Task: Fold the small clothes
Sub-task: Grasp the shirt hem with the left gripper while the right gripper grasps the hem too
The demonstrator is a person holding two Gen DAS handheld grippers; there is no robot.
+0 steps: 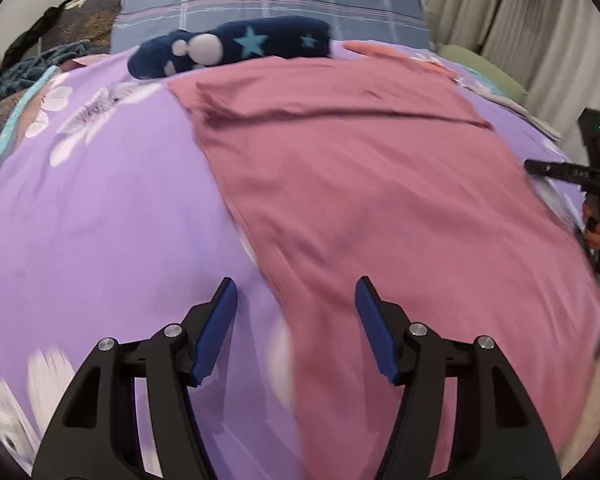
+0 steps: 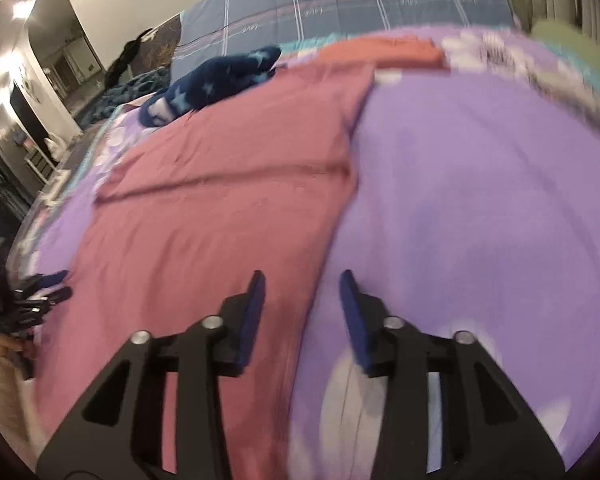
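Left wrist view: both grippers apart and empty over the pink garment

Left wrist view showed left gripper [image 1: 296,292] with jaws spread, nothing between the pads, hanging above the near left edge of pink garment [image 1: 380,200]. Lay flat on purple floral bedspread [image 1: 100,208], with one fold line crossing its far part. Beyond its far edge, touching it, sat dark blue star-patterned item [image 1: 236,46], rolled or bunched. Seen from the right wrist view, right gripper [image 2: 302,280] also parted and gripping nothing, poised over the garment's right edge where pink meets purple. Judged as between folds: released, with a fresh grasp yet to be taken. Next move likely called for lowering each gripper onto a near corner or edge, pinching only the pink layers and not the bedspread beneath, then lifting both sides evenly. Motion blur left the near hem hard to read
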